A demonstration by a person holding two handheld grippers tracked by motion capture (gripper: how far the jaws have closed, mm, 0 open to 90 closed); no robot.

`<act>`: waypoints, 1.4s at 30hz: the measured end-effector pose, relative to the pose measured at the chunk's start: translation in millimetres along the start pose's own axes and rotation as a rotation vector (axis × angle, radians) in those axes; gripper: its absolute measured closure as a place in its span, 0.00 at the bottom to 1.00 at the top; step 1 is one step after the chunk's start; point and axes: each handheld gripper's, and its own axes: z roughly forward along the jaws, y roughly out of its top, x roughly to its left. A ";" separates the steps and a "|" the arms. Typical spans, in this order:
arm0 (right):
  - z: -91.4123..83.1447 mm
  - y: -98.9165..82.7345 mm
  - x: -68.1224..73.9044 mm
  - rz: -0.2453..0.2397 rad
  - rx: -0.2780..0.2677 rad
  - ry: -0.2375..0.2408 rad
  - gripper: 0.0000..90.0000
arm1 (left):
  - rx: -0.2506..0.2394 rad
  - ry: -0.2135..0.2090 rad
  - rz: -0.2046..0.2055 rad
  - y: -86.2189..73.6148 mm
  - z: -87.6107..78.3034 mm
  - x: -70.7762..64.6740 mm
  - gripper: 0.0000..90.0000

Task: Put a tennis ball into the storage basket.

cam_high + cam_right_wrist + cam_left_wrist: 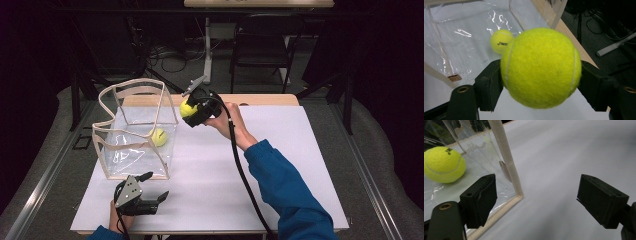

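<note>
A yellow tennis ball [187,108] [541,67] is clamped in my right gripper [190,111] [541,82], held in the air just right of the clear bag's top rim. The clear plastic bag [135,131] [506,160] with beige trim stands open on the white sheet at the left. A second tennis ball [159,137] [444,164] [501,41] lies inside it on the bottom. My left gripper [154,187] [536,202] rests low at the bag's near corner, jaws wide apart with nothing between them.
A white sheet [280,165] covers the table top. A wooden table edge [270,99] runs along the far side. A dark chair [262,45] and cables stand beyond the table. The right gripper's black cable [245,175] trails across the sheet.
</note>
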 end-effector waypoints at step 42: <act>-12.9 27.0 0.1 -0.028 -0.058 -0.009 0.29 | 0.003 -0.007 0.002 0.3 0.8 0.3 0.18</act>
